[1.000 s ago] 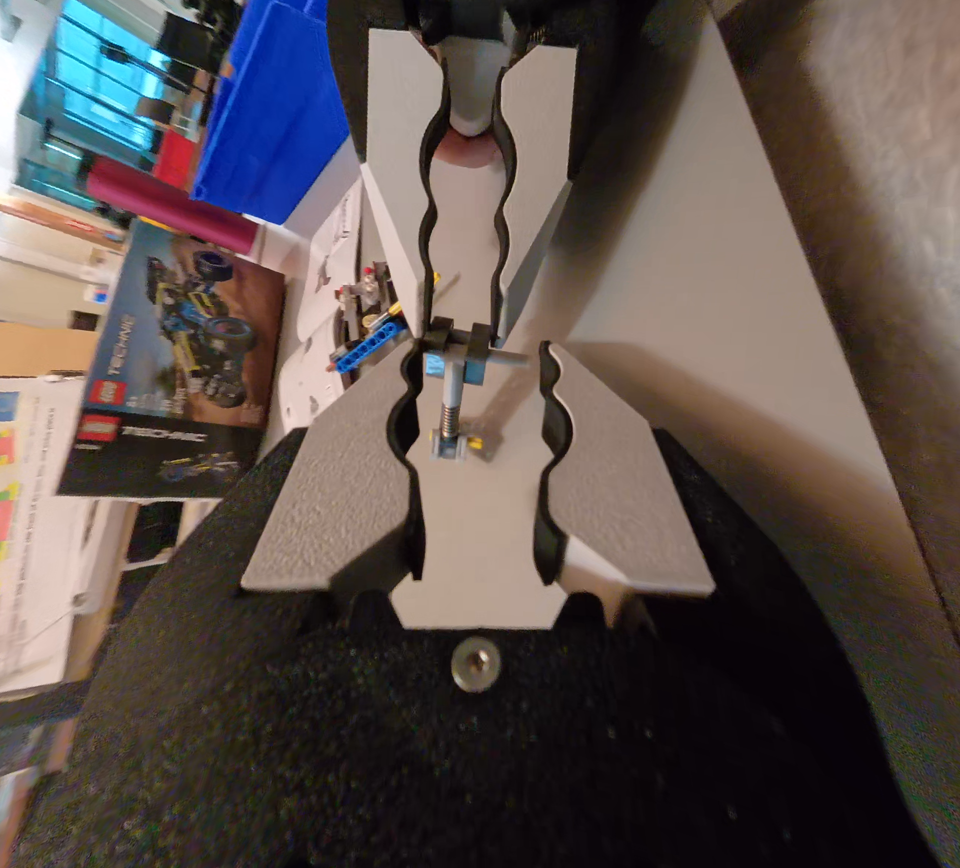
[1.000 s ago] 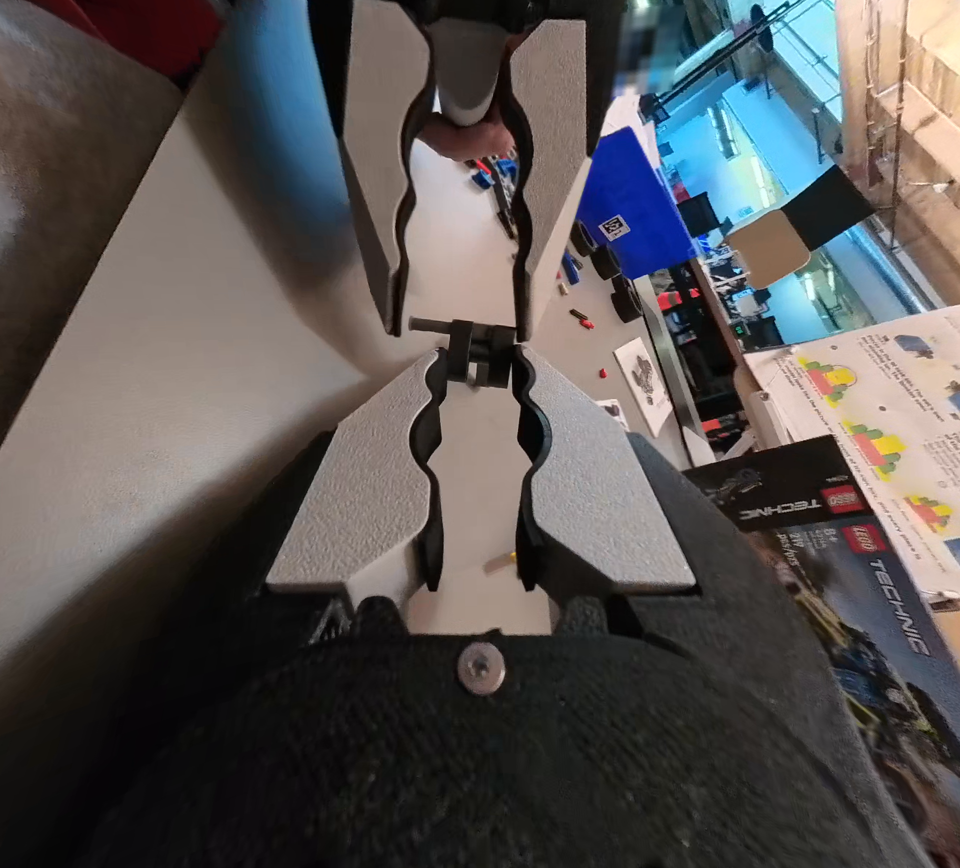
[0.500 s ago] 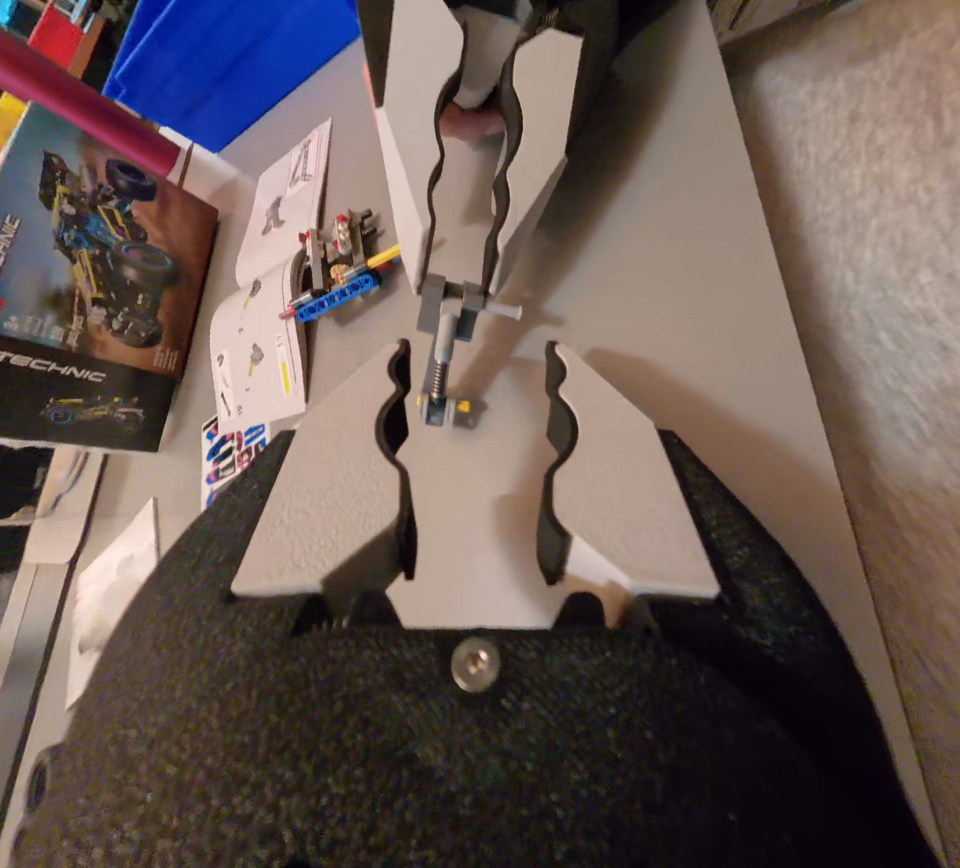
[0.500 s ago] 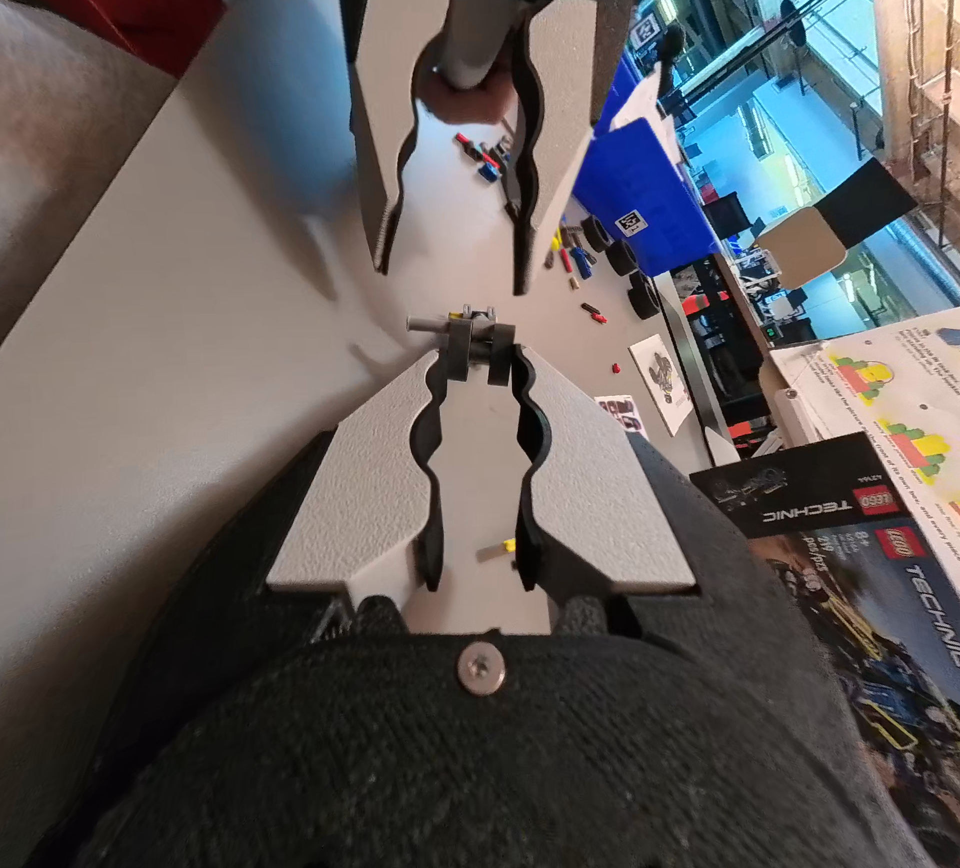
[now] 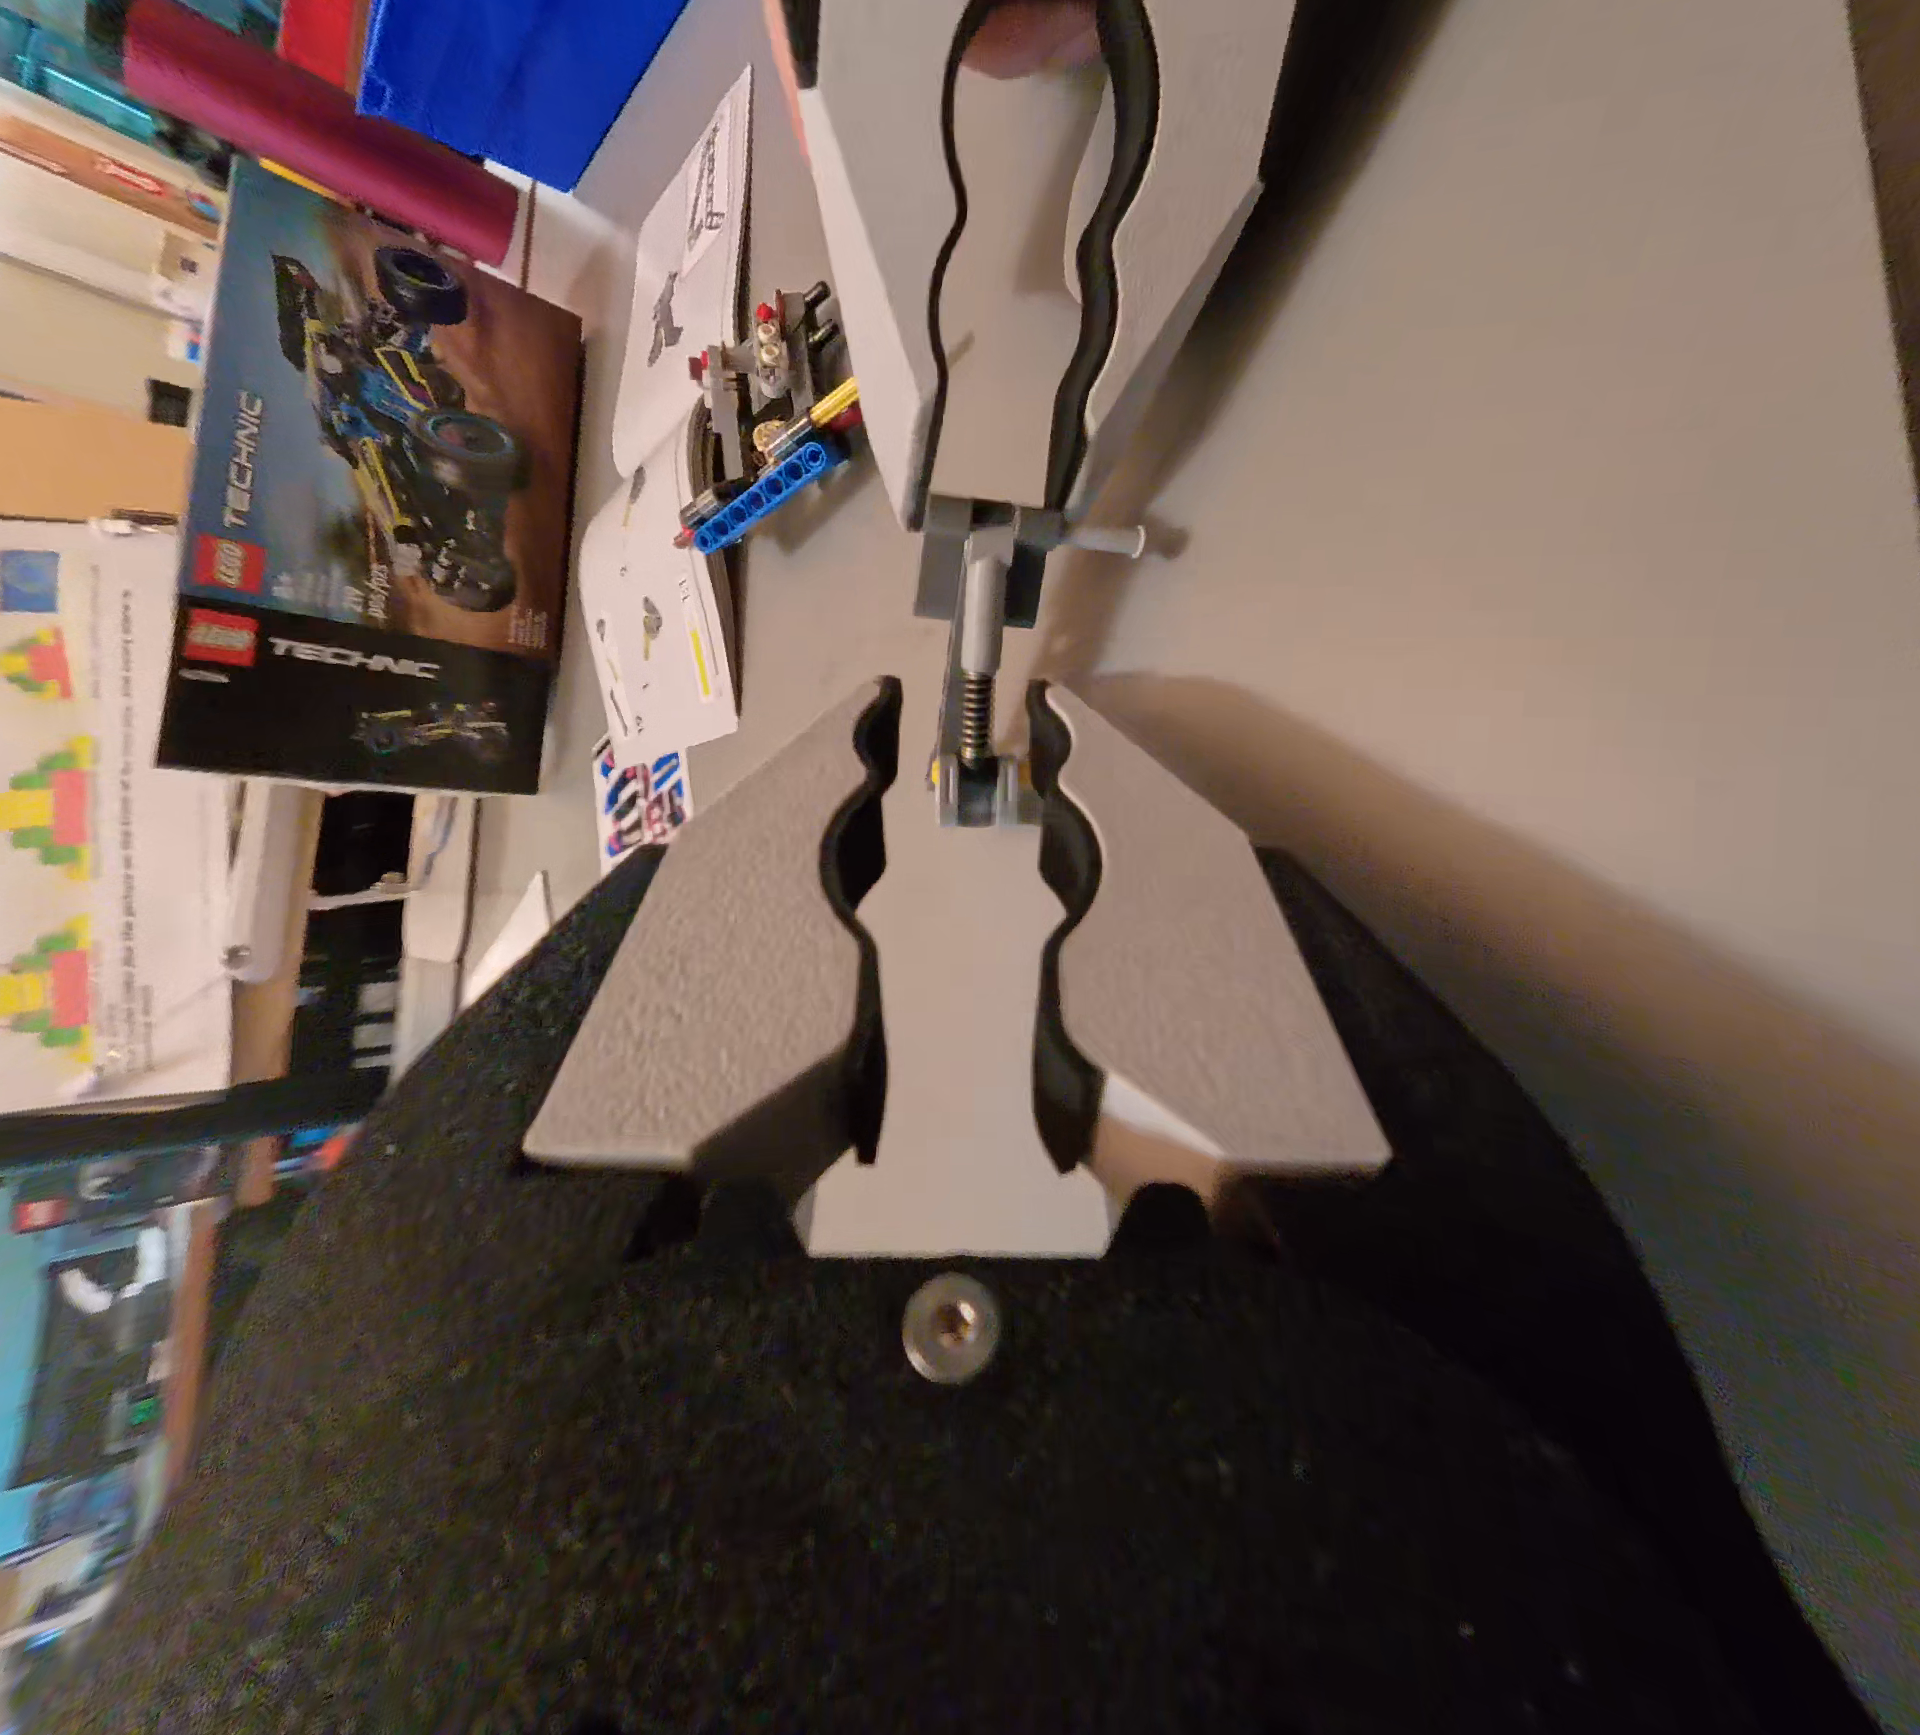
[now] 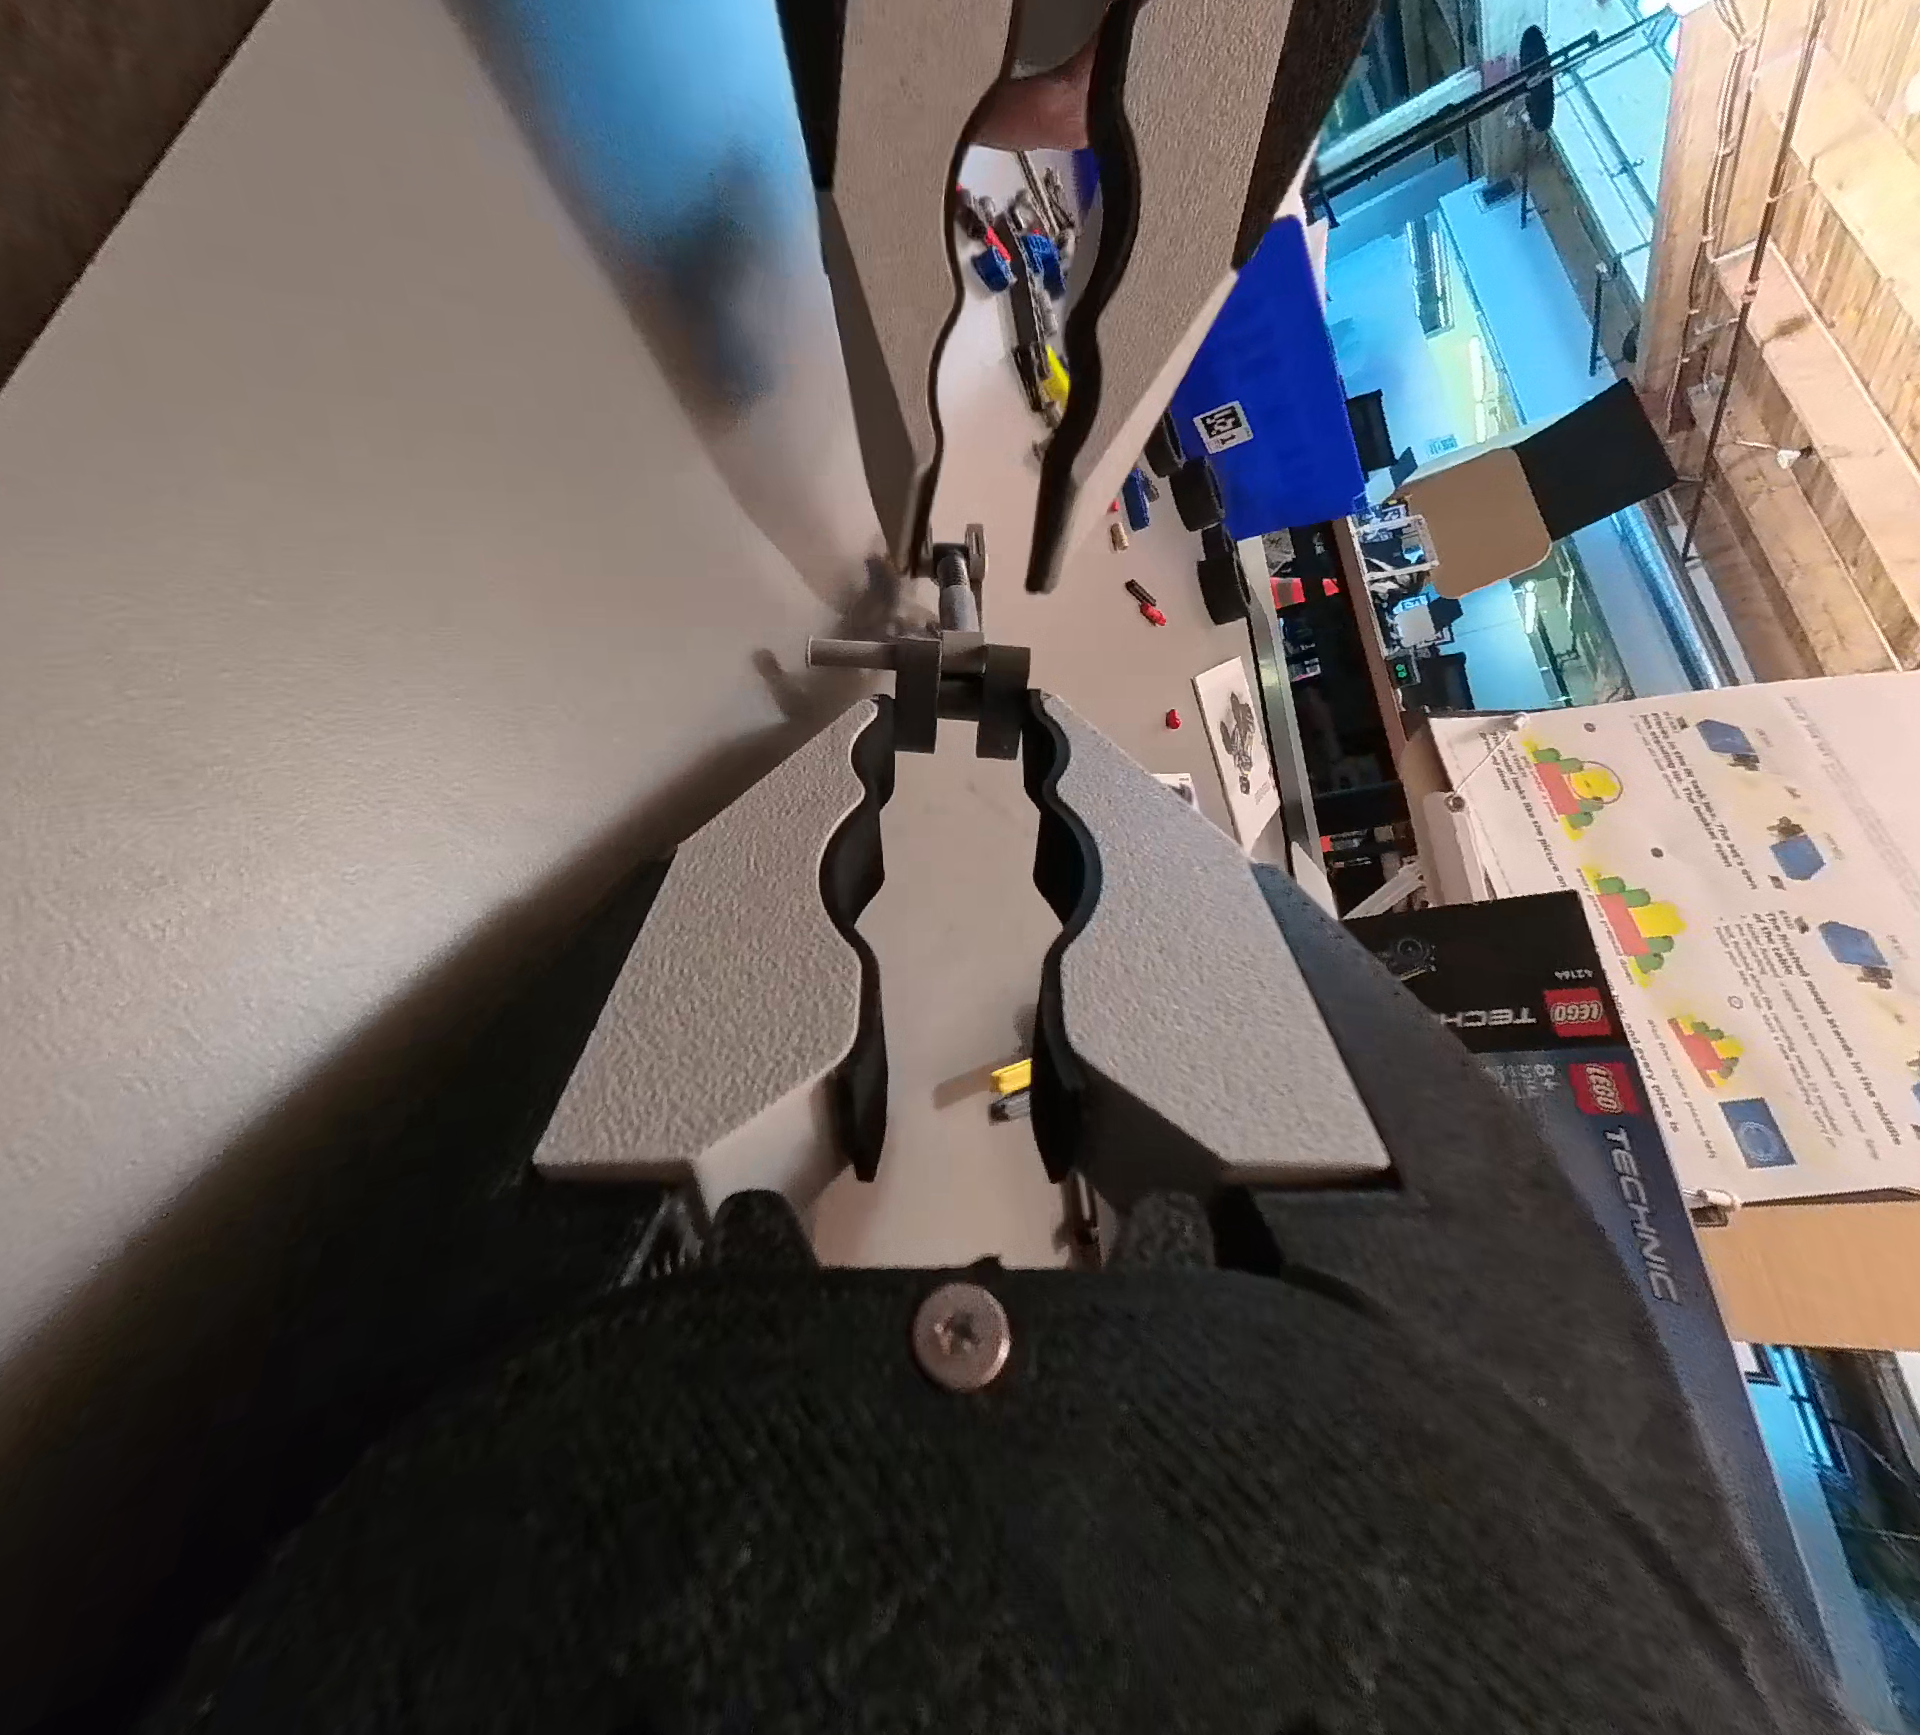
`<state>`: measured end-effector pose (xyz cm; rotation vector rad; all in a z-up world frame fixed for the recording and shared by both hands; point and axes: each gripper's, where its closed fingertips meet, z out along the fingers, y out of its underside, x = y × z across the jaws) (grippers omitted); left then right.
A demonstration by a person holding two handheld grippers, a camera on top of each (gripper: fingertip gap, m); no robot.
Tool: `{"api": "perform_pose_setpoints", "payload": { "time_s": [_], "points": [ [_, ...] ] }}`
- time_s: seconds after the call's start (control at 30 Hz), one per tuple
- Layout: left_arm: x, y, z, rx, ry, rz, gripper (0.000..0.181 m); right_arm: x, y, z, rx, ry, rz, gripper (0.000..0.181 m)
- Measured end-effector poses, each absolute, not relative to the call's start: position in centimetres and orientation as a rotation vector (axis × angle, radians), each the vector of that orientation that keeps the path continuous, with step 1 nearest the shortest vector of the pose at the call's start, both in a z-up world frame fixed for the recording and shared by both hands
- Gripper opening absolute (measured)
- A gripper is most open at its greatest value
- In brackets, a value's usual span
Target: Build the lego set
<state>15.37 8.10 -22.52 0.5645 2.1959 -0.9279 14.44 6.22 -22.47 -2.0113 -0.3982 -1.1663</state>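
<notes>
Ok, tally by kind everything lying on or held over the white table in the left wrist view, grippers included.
Grippers: 2, left gripper, right gripper
Set box: 1
Instruction booklet: 1
Sticker sheet: 1
Part-built model: 1
Spring strut: 1
Total: 7

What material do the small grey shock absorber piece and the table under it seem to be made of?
Shock absorber piece: grey moulded plastic, matt, it seems; its dark coil spring looks like metal wire. Table: smooth off-white top, probably laminate, with a soft sheen.
</notes>
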Motion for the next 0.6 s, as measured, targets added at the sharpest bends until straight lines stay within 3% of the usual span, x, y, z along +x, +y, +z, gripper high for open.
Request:
{"api": "perform_pose_setpoints", "payload": {
  "time_s": [0.23, 0.6],
  "points": [
    [15.30, 7.07, -22.89, 0.646, 2.106, -0.822, 0.005, 14.58, 6.16, -22.52, -2.019, -0.392, -1.178, 0.023],
    [15.22, 6.98, -22.64, 0.641, 2.122, -0.738, 0.005, 14.82, 6.07, -22.62, -2.039, -0.376, -1.200, 0.023]
  ]
}}
